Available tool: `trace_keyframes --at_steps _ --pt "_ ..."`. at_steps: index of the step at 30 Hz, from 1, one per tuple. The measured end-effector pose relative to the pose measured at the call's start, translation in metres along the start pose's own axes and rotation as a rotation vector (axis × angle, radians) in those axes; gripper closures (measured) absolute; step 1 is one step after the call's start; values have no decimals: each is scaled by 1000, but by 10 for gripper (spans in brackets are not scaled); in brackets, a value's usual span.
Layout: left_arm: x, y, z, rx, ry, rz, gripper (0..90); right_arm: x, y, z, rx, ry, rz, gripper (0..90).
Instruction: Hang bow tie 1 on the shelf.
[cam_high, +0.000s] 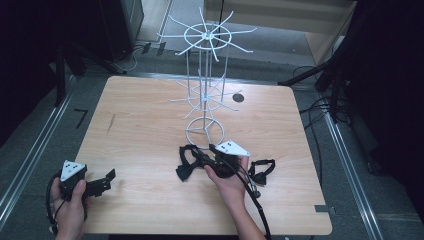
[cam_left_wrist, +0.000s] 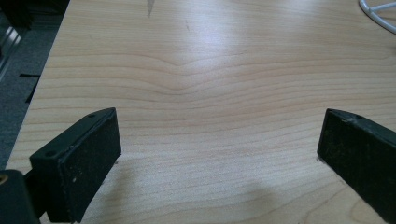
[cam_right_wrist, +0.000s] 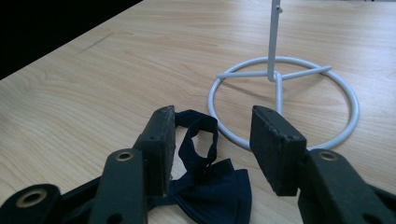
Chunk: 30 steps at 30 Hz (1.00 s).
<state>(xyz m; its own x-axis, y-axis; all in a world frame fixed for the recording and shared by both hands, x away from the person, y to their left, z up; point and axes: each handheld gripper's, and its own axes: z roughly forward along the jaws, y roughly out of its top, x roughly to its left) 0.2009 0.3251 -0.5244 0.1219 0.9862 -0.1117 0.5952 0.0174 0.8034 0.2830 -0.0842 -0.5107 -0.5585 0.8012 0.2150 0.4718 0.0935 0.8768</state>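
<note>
A dark navy bow tie (cam_high: 186, 167) with a looped strap lies on the wooden table (cam_high: 150, 115), just in front of the white wire rack's ring base (cam_high: 204, 131). My right gripper (cam_high: 200, 157) points at it, low over the table. In the right gripper view the bow tie (cam_right_wrist: 219, 191) lies between the jaws of my right gripper (cam_right_wrist: 212, 119), which stand apart with gaps on both sides of the strap. A second dark bow tie (cam_high: 262, 170) lies to the right of that hand. My left gripper (cam_high: 106, 182) rests near the front left corner, wide open (cam_left_wrist: 219, 126) over bare wood.
The tall white wire rack (cam_high: 206, 65) with radiating hooks at two levels stands at the table's middle back; its ring base (cam_right_wrist: 285, 100) lies just beyond the right jaws. A cable (cam_high: 252, 192) trails from the right gripper. Dark frames and floor surround the table.
</note>
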Motion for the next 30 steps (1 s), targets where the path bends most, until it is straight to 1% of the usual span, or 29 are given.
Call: trace_keyframes --at_steps 6,9,13,20,25,28,30 --pt "0 0 0 -1 -1 1 0 1 -3 14 19 -11 26 491" --pt "0 0 0 1 -3 1 0 -1 -5 22 38 -13 47 477" --pt "0 0 0 0 -4 1 0 -3 -9 28 55 -17 55 471" --pt "0 0 0 4 -5 6 0 1 -9 37 97 -3 38 458" --pt "0 0 0 3 -4 5 0 0 -10 45 129 -17 54 463" --pt "0 0 0 4 -6 5 0 2 -10 47 150 -9 46 492" --pt "0 0 0 4 -5 5 0 4 -11 48 162 -7 29 538"
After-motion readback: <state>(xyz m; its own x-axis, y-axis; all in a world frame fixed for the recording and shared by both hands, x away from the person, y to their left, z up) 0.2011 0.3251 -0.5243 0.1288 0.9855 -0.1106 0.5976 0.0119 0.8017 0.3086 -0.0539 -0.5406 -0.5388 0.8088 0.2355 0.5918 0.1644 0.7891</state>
